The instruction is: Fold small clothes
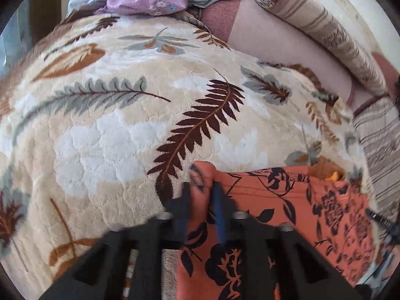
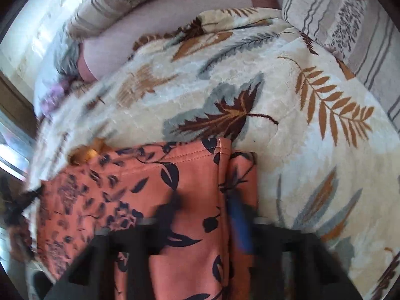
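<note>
Stretching sideways between them, the orange garment [image 1: 287, 200] lay on the blanket [image 1: 112, 137]; the left claw [image 1: 201, 192] pinched its left corner and the right claw [image 2: 207, 205] its right corner, both clamped on cloth.

The orange garment [image 1: 287, 200] runs off the bottom edge in both views. Motion blur smears the right tongs [image 2: 207, 205]; a small yellow item [image 2: 86, 153] stays unidentifiable.
</note>
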Demonstrator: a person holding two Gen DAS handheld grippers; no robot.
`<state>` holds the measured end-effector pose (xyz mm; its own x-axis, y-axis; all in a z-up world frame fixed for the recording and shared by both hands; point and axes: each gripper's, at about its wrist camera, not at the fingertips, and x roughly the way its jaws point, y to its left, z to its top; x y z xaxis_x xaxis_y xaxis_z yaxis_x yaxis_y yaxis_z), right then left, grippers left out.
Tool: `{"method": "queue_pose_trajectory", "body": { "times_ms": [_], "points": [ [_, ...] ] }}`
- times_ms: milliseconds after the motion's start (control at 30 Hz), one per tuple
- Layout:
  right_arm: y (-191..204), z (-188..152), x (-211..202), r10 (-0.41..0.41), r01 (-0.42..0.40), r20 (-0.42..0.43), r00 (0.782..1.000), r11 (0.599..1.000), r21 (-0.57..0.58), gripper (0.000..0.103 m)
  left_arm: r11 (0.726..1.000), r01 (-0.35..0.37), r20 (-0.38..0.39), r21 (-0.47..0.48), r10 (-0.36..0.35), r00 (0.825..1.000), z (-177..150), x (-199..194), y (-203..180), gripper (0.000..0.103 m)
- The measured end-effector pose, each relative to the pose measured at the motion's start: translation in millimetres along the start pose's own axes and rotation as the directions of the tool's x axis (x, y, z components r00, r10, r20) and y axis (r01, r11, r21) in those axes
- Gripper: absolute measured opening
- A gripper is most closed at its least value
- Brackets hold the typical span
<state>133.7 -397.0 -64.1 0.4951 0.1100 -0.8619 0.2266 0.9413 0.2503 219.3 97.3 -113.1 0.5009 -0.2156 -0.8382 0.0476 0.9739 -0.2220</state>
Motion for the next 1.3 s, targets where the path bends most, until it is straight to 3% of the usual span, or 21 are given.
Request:
{"method": "queue_pose_trajectory", "body": {
  "times_ms": [67, 133, 267, 333, 400, 433, 467, 533, 600, 667, 767, 867, 933, 1000, 1033, 1067, 1100, 1133, 1167, 1200, 1300],
  "points": [
    [4, 1, -6, -0.003, 0.003, 0.001, 1.000, 1.000, -0.002, 0.006, 0.999, -0.019, 0.042, 0.047, 0.017, 0.999, 1, -12, -9, 0.006],
    [10, 1, -31, -0.018, 0.019, 0.062, 0.998, 0.999, -0.028, 0.006, 0.996, -0.026, 0.106, 0.087, 0.017, 0.994, 2, -35, -18, 0.006],
    [14, -6, -97, -0.031, 0.042, 0.211, 0.977, 0.998, -0.048, 0.006, 0.990, 0.020, 0.249, 0.140, -0.054, 0.967, 5, -95, -35, 0.006],
    [6, -8, -109, -0.054, 0.063, 0.238, 0.970, 0.997, -0.032, 0.006, 0.986, -0.007, 0.283, 0.169, -0.042, 0.958, 9, -98, -43, 0.006],
    [-4, -7, -94, -0.079, 0.083, 0.221, 0.972, 0.997, -0.005, 0.007, 0.982, -0.052, 0.241, 0.180, 0.007, 0.971, 15, -68, -46, 0.006],
    [-11, -6, -79, -0.069, 0.069, 0.196, 0.978, 0.998, 0.009, 0.008, 0.985, -0.069, 0.182, 0.158, 0.039, 0.983, 16, -42, -41, 0.009],
    [-19, -5, -58, -0.052, 0.048, 0.146, 0.988, 0.998, 0.035, 0.008, 0.987, -0.088, 0.098, 0.135, 0.075, 0.992, 17, -13, -33, 0.010],
    [-36, -9, -13, -0.013, 0.014, -0.009, 1.000, 0.994, 0.111, 0.009, 0.985, -0.131, -0.043, 0.112, 0.137, 0.990, 10, 25, -21, 0.012],
    [-45, -18, -14, 0.010, -0.013, 0.022, 1.000, 0.985, 0.169, 0.012, 0.991, -0.095, 0.020, 0.097, 0.093, 0.995, 5, 9, -12, 0.020],
    [-38, -24, -35, -0.015, 0.006, 0.060, 0.998, 0.990, 0.144, 0.014, 0.993, -0.084, 0.070, 0.086, 0.078, 0.995, 4, -23, -5, 0.050],
    [-14, -30, -80, -0.055, 0.052, 0.144, 0.988, 0.998, 0.025, 0.014, 0.993, -0.104, 0.246, 0.047, 0.089, 0.965, -4, -94, 7, 0.062],
    [6, -40, -116, 0.079, -0.084, 0.183, 0.980, 0.996, 0.022, 0.014, 1.000, -0.002, 0.273, 0.027, -0.006, 0.962, -19, -134, 8, 0.063],
    [21, -51, -122, 0.183, -0.188, 0.170, 0.968, 0.982, 0.015, 0.030, 0.997, 0.068, 0.258, 0.047, -0.078, 0.963, -40, -145, 0, 0.063],
    [28, -70, -119, 0.284, -0.291, 0.150, 0.947, 0.956, 0.027, 0.078, 0.993, 0.091, 0.217, 0.075, -0.106, 0.970, -66, -135, -13, 0.064],
    [28, -82, -115, 0.313, -0.324, 0.153, 0.937, 0.945, 0.051, 0.085, 0.994, 0.074, 0.173, 0.082, -0.087, 0.981, -81, -122, -16, 0.064],
    [23, -95, -103, 0.328, -0.342, 0.136, 0.935, 0.935, 0.097, 0.086, 0.997, 0.029, 0.078, 0.076, -0.035, 0.996, -94, -99, -16, 0.063],
    [16, -105, -88, 0.321, -0.332, 0.089, 0.943, 0.932, 0.148, 0.085, 0.999, -0.025, -0.060, 0.043, 0.028, 0.998, -112, -69, -9, 0.063],
    [4, -117, -70, 0.303, -0.300, 0.024, 0.953, 0.927, 0.227, 0.085, 0.999, -0.040, -0.151, -0.001, 0.039, 0.988, -126, -49, 0, 0.060],
    [-13, -132, -56, 0.306, -0.284, -0.020, 0.952, 0.903, 0.322, 0.079, 1.000, -0.019, -0.054, -0.006, 0.019, 0.998, -138, -56, 3, 0.061],
    [-23, -140, -58, 0.336, -0.322, 0.022, 0.942, 0.881, 0.347, 0.075, 0.999, -0.037, -0.025, 0.038, 0.038, 0.999, -146, -62, -2, 0.061],
    [-34, -150, -83, 0.316, -0.312, 0.050, 0.948, 0.882, 0.354, 0.077, 0.999, -0.038, -0.031, 0.025, 0.039, 0.999, -150, -70, -2, 0.060]
  ]
}}
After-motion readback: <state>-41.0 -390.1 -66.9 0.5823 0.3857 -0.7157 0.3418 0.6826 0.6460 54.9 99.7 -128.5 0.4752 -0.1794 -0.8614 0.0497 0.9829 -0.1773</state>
